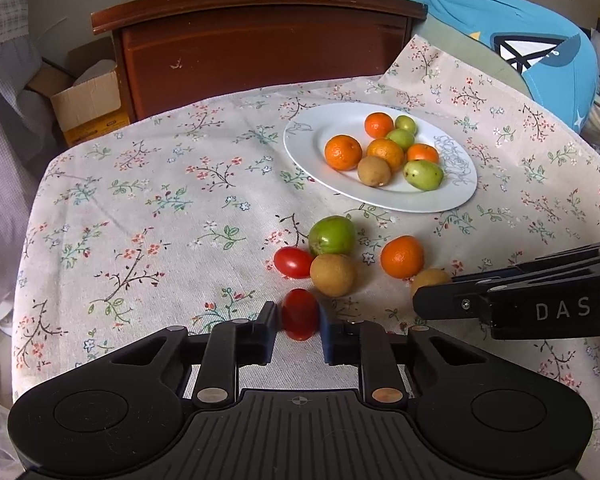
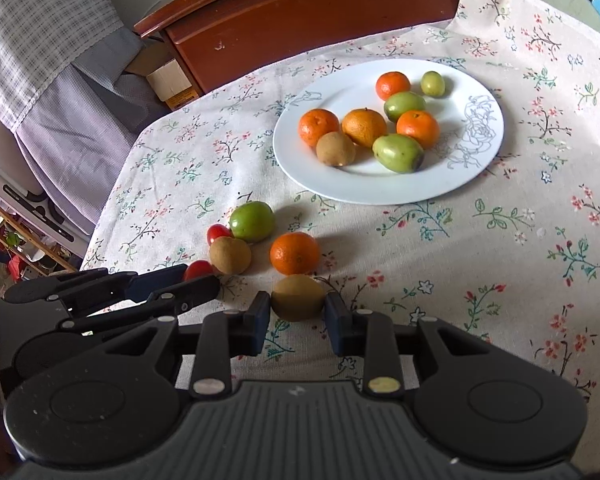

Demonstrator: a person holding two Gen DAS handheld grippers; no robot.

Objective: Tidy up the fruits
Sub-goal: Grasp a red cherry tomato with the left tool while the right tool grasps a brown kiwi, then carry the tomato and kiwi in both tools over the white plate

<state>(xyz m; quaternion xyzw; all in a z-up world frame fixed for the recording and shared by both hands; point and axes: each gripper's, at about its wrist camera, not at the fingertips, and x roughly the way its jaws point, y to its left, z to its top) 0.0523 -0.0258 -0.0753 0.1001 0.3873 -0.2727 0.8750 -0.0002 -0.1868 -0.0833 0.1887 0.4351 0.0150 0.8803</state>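
Note:
My left gripper [image 1: 299,318] is shut on a red cherry tomato [image 1: 299,314] low on the floral tablecloth. My right gripper [image 2: 298,302] is shut on a brown kiwi-like fruit [image 2: 297,297], seen from the left wrist view as a brown fruit [image 1: 430,279] behind the right gripper's black fingers [image 1: 452,304]. Loose on the cloth lie a second tomato [image 1: 294,262], a green fruit [image 1: 332,235], a brown fruit [image 1: 333,275] and a mandarin [image 1: 402,257]. The white plate [image 2: 292,152] holds several mandarins, green fruits and one brown fruit.
A dark wooden cabinet [image 1: 260,48] stands behind the table, with an open cardboard box [image 1: 88,100] to its left. A blue cushion [image 1: 520,48] lies at the back right. The table edge falls away on the left [image 1: 24,248].

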